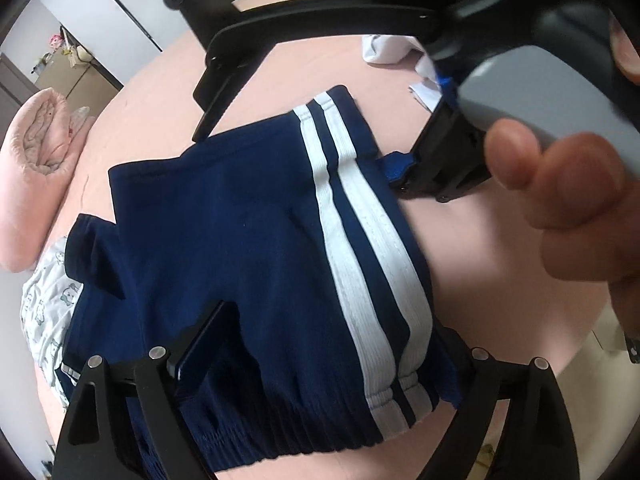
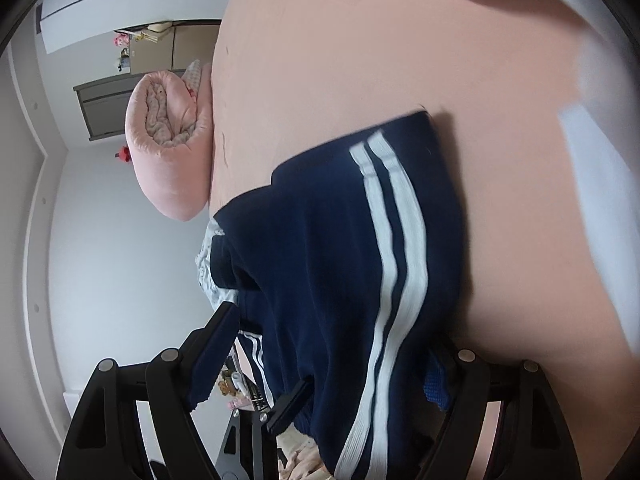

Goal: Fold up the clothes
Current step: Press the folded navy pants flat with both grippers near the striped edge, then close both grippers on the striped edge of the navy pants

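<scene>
Gripping the folded navy trousers (image 1: 256, 248) between their fingers above the pink bed (image 1: 472, 248), the left tool (image 1: 320, 364) and right tool (image 2: 332, 356) both appear clamped on cloth. Uneven pull between them could slide the layers apart, likely skewing the white stripes (image 1: 360, 216) and undoing the fold.

A bed (image 1: 152, 120) covered with a smooth pink sheet carries everything. Directly on it, just ahead of the left tool (image 1: 320, 360), lie folded navy shorts (image 1: 240, 240) with two white side stripes; they partly cover a pale printed garment (image 1: 48, 304) that peeks out to that tool's left. Farther ahead and left, a rolled pink quilt (image 1: 36, 184) rests at the bed's edge. Well beyond the shorts, ahead and to the right, a small heap of white clothing (image 1: 388, 48) sits on the sheet.
</scene>
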Demonstrator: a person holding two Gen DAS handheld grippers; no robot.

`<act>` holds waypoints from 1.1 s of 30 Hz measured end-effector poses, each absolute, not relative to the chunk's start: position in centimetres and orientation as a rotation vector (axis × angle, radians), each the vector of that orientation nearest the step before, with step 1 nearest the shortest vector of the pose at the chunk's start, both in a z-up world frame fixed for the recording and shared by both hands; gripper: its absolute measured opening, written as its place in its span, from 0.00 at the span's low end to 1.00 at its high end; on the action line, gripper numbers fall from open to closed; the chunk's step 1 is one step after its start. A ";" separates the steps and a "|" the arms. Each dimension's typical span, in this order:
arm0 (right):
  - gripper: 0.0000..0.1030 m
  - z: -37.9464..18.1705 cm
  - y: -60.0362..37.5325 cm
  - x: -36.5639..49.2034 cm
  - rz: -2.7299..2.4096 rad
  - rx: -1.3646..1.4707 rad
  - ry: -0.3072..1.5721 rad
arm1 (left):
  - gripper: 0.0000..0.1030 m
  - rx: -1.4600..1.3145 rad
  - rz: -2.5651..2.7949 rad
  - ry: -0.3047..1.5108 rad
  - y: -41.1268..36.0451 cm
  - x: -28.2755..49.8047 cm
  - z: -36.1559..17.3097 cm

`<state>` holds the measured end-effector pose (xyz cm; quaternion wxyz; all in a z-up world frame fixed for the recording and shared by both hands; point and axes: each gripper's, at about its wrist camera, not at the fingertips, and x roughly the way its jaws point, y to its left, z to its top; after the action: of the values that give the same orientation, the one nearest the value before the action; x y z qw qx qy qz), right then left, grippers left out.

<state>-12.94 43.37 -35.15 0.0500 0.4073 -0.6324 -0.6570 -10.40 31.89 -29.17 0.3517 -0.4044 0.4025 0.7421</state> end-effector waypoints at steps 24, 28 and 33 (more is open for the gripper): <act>0.12 -36.9 44.0 -13.0 -2.095 1.317 -1.805 | 1.00 -1.163 1.931 0.920 32.3 -13.1 -30.7; 0.00 -37.8 44.4 -12.1 -2.127 1.277 -1.768 | 1.00 -1.143 1.942 0.895 32.0 -13.0 -30.9; 0.00 -37.8 44.7 -12.2 -2.120 1.291 -1.781 | 1.00 -1.130 1.962 0.856 31.7 -12.9 -31.0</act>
<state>-12.22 44.68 -37.80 0.0434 0.4224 -0.5824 -0.6932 -12.91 31.65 -30.98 0.3530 -0.4368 0.3308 0.7584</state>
